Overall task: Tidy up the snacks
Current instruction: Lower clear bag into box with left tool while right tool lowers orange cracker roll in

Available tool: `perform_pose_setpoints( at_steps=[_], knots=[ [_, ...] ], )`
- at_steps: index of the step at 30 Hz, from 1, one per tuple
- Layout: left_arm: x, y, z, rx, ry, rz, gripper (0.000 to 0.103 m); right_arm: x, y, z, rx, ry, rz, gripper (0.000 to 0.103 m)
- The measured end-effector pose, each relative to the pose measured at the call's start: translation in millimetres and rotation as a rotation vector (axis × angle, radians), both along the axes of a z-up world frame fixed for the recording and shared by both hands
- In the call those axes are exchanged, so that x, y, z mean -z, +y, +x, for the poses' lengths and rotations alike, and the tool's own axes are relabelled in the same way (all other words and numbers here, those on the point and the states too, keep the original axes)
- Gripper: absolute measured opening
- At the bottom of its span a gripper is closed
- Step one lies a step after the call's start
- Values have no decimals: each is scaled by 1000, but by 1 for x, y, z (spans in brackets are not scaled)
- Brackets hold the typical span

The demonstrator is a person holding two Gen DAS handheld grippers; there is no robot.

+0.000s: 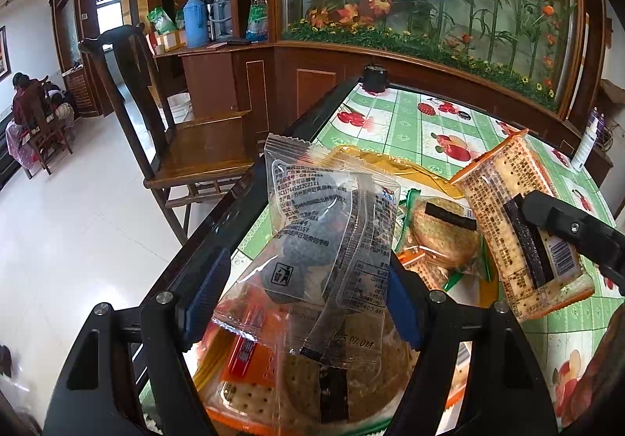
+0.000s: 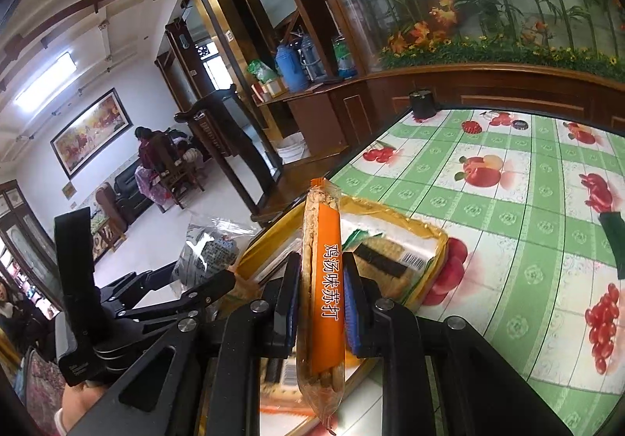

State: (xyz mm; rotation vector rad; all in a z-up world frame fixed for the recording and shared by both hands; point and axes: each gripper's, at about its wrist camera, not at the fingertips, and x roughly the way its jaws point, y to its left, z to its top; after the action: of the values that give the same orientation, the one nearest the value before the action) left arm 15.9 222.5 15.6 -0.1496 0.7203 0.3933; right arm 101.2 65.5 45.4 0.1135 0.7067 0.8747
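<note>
My left gripper point(image 1: 304, 291) holds a clear packet with a dark round snack point(image 1: 312, 233) between its blue pads, above a yellow tray point(image 1: 390, 162) of cracker packets point(image 1: 441, 237). My right gripper point(image 2: 322, 303) is shut on an orange-edged cracker packet point(image 2: 324, 280), held on edge over the same yellow tray point(image 2: 429, 233). In the left wrist view that cracker packet point(image 1: 519, 209) shows at right, clamped by the right gripper's fingers point(image 1: 562, 225). The left gripper with its clear packet point(image 2: 207, 252) shows at left in the right wrist view.
The table point(image 2: 508, 201) has a green checked cloth with fruit prints. A black cup point(image 2: 424, 104) stands at its far corner. A wooden chair point(image 1: 187, 147) stands beside the table's left edge. A white spray bottle point(image 1: 588, 139) stands at far right.
</note>
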Motion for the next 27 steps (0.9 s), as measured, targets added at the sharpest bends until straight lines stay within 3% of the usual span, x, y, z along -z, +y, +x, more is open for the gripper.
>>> perform_pose_setpoints(
  at_steps=[27],
  knots=[
    [12,1,42,22,87,-13,75,15,34,37,52,-93,-155,19]
  ],
)
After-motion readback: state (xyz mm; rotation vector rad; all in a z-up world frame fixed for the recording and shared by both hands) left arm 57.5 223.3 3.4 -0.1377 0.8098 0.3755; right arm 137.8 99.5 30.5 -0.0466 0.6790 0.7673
